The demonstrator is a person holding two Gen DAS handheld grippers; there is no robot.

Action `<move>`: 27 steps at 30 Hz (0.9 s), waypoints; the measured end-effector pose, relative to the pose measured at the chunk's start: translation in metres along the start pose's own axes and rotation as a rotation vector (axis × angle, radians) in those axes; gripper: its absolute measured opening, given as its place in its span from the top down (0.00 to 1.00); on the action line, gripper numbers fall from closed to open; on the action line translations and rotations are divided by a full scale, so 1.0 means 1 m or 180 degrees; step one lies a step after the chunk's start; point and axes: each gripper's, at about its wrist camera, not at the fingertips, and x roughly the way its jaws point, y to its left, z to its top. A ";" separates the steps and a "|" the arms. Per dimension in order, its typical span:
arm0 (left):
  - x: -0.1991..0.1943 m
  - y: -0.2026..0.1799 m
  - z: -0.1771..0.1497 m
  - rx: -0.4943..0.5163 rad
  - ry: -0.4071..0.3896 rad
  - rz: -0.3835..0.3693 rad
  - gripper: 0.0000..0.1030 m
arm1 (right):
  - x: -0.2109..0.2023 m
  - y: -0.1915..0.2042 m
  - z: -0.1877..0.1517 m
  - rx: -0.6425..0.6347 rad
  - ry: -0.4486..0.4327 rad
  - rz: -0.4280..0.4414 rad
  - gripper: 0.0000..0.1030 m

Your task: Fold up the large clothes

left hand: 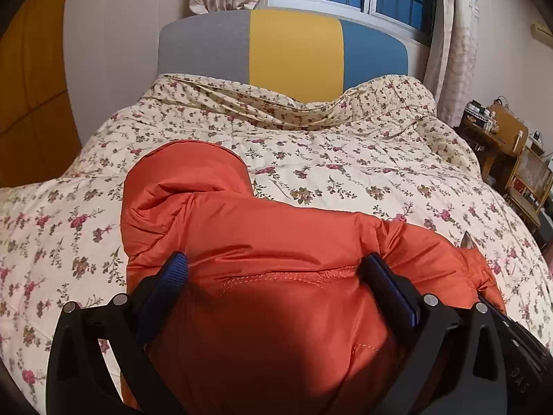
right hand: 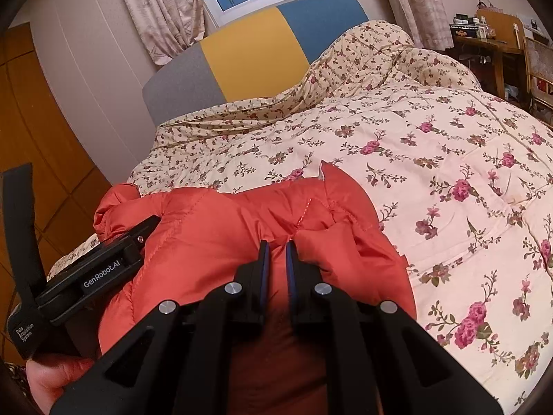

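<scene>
In the left wrist view, the orange puffer jacket [left hand: 276,276] fills the lower middle of the frame, lying on the floral quilt [left hand: 380,173] of the bed, its rounded hood end reaching toward the frame's centre. The left gripper [left hand: 276,269] stands with its jaws wide apart, one blue pad on either side of a padded bulge and neither visibly pressing in. I judge the risk here to be a grab that gathers only the slippery outer shell, so the filling slides and the fold comes out crooked. At the lower right edge some pale letters show on black plastic, cut off and too partial to read with confidence. In the right wrist view, the jacket lies in the lower centre, and the right gripper [right hand: 276,252] has its jaws drawn together, pinching a ridge of orange fabric near a seam. That thin pinch could slip out under a pull, or drag the quilt along. At the lower left, the left gripper's body reads "GenRobot.AI", with "Data Acquisition System" in small print, above a hand [right hand: 52,380].
</scene>
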 end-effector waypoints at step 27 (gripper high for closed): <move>-0.069 0.017 -0.017 -0.0264 -0.0198 0.0214 0.03 | -0.034 0.058 0.046 -0.0692 0.0070 0.0188 0.66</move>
